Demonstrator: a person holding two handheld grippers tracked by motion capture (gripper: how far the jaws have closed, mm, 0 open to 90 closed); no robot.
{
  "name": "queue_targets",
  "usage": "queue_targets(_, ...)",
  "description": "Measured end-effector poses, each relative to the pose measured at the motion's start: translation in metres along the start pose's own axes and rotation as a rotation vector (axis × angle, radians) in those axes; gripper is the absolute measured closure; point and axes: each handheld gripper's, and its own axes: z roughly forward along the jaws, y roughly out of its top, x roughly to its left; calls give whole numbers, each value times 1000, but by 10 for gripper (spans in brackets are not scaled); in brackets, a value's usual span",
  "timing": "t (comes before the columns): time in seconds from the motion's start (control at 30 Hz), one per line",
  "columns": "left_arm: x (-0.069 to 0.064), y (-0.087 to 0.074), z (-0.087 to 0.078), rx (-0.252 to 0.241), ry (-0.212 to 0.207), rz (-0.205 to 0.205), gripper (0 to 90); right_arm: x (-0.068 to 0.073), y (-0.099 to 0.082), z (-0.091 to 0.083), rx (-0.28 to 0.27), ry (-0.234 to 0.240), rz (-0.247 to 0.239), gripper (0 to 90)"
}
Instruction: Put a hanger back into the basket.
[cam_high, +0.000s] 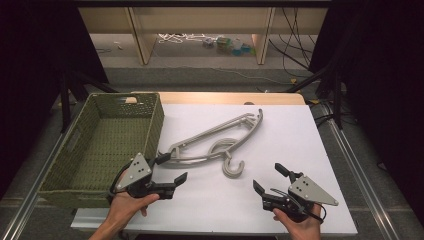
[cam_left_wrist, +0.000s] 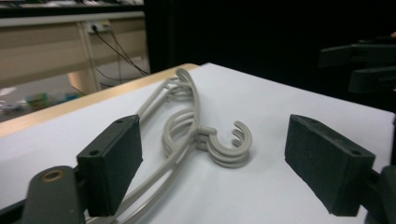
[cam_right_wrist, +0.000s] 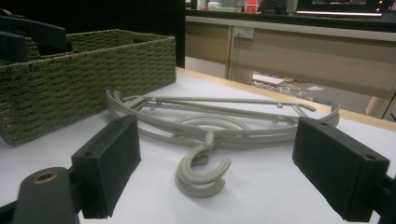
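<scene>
Two splayed grippers (left (cam_high: 172, 169), right (cam_high: 267, 179)) flank hangers (cam_high: 215, 142).

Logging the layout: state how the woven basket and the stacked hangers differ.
The basket is green, woven, a deep open box; the hangers are grey, smooth, thin and flat. The basket sits at the table's left edge, the hangers mid-table on the white board. Both lie ungripped.

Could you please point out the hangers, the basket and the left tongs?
hangers (cam_high: 233, 168), high view, on the hook.
basket (cam_high: 153, 125), high view, on its right wall.
left tongs (cam_high: 170, 169), high view, midway between its open tips.
</scene>
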Motion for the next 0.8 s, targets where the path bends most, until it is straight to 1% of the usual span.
queue_targets(0.03,0,2,4,28,-7,7,184,0,1,-1,18,-5,-3,159)
queue_targets(0.07,0,4,8,58,-12,2,186,0,1,-2,18,-3,-3,159)
queue_targets(0.1,0,7,12,83,-13,7,186,0,0,1,-18,8,-2,159)
queue_targets(0.13,1,9,17,106,-12,13,187,0,1,-1,14,0,-6,159)
queue_targets(0.17,1,12,21,125,-14,20,188,1,0,-1,20,14,13,159)
queue_targets(0.2,1,16,25,139,-22,32,187,1,0,-1,17,13,9,159)
queue_targets(0.23,1,19,30,166,-25,42,190,1,0,-1,19,17,8,159)
queue_targets(0.27,0,22,34,187,-16,51,200,2,0,0,18,23,11,159)
queue_targets(0.33,-3,29,43,199,5,95,208,2,0,0,14,30,9,159)
queue_targets(0.37,-3,32,48,218,2,112,210,2,0,0,14,32,10,159)
queue_targets(0.47,-4,38,64,268,-30,104,201,1,0,-1,17,28,4,159)
queue_targets(0.5,-4,40,69,289,-38,111,201,1,0,-1,17,28,4,159)
queue_targets(0.53,-4,40,76,300,-48,113,200,1,0,-1,22,29,8,159)
queue_targets(0.57,-4,40,88,338,-67,119,195,1,0,-1,22,30,8,159)
queue_targets(0.6,-4,40,88,338,-67,119,195,1,0,-1,21,31,9,159)
queue_targets(0.67,-1,37,100,354,-80,129,208,2,0,0,26,40,7,159)
queue_targets(0.73,4,35,110,392,-86,110,206,2,0,0,32,49,7,159)
queue_targets(0.8,9,33,120,422,-81,115,205,3,0,1,32,53,7,159)
